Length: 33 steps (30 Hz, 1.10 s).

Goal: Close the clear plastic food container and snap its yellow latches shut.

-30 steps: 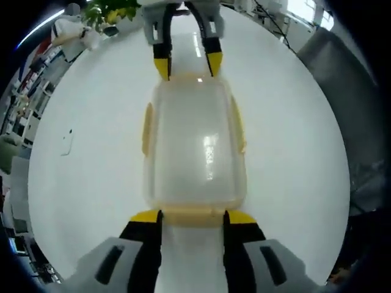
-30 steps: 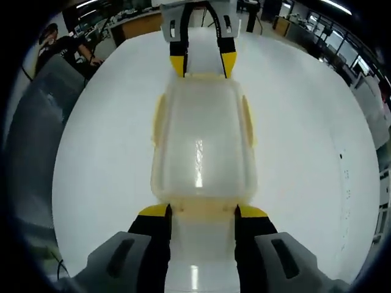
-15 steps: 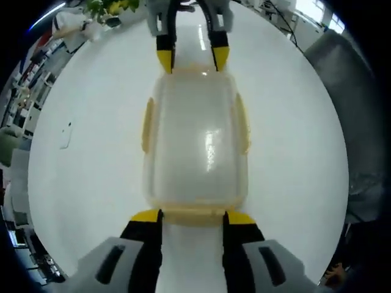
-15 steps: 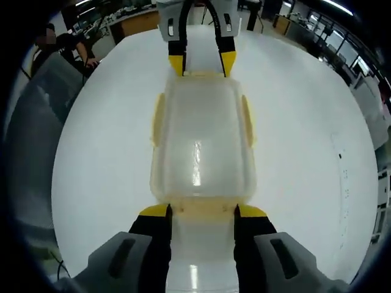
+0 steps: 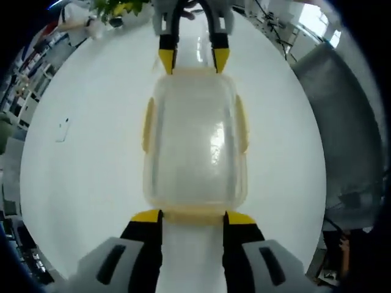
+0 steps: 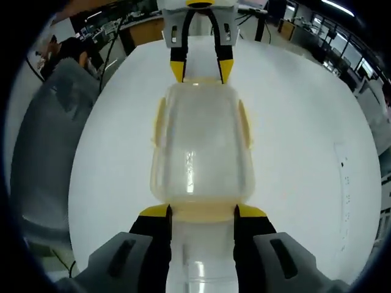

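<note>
The white table (image 5: 79, 159) lies under everything. On it sits the clear plastic food container (image 5: 194, 140), lid on, a yellow latch (image 5: 147, 124) along each long side. My left gripper (image 5: 192, 218) has its fingers spread, tips touching one short end; my right gripper (image 6: 202, 212) does likewise at the opposite end, neither clamping anything
</note>
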Each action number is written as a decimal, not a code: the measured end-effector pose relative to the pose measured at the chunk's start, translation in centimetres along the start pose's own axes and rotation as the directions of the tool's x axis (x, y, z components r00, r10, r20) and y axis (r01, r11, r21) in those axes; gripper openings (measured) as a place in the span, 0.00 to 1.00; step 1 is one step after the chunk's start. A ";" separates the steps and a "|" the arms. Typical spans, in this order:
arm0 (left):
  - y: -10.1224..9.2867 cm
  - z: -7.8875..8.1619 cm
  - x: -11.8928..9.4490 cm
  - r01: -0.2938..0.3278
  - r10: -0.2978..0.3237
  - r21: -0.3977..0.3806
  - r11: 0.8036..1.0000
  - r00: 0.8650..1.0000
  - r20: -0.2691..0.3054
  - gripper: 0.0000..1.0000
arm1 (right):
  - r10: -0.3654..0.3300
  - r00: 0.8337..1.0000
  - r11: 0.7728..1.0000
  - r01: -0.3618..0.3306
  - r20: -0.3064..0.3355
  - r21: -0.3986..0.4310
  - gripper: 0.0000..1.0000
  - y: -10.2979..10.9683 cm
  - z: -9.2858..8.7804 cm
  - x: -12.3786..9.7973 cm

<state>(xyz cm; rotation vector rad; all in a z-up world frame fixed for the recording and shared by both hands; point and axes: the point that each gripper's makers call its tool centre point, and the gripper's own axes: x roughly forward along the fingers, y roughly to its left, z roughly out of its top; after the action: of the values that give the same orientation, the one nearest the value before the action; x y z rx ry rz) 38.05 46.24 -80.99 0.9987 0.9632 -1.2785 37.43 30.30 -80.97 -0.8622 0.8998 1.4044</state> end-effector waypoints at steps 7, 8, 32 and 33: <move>-1.8 0.5 -2.3 -0.015 0.015 -0.023 1.000 1.000 0.006 0.32 | 0.003 1.000 0.999 -0.002 0.018 -0.033 0.35 1.6 1.4 -1.8; -1.9 0.5 -2.6 -0.017 0.017 -0.024 1.000 1.000 0.006 0.32 | -0.001 1.000 0.999 0.002 0.018 -0.038 0.35 1.7 1.5 -2.0; -4.5 5.6 -8.3 -0.079 0.080 -0.015 0.997 0.995 0.053 0.32 | -0.062 0.996 0.995 0.067 0.064 -0.068 0.35 4.6 1.2 -9.9; -4.3 6.1 -8.4 -0.080 0.081 -0.014 0.997 0.995 0.053 0.32 | -0.066 0.996 0.995 0.070 0.064 -0.067 0.35 4.5 1.0 -10.1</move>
<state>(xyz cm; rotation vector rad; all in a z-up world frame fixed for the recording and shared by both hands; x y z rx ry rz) 33.37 42.66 -71.43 0.9804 0.8805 -1.2255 33.18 26.93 -71.30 -0.8884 0.7720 1.4018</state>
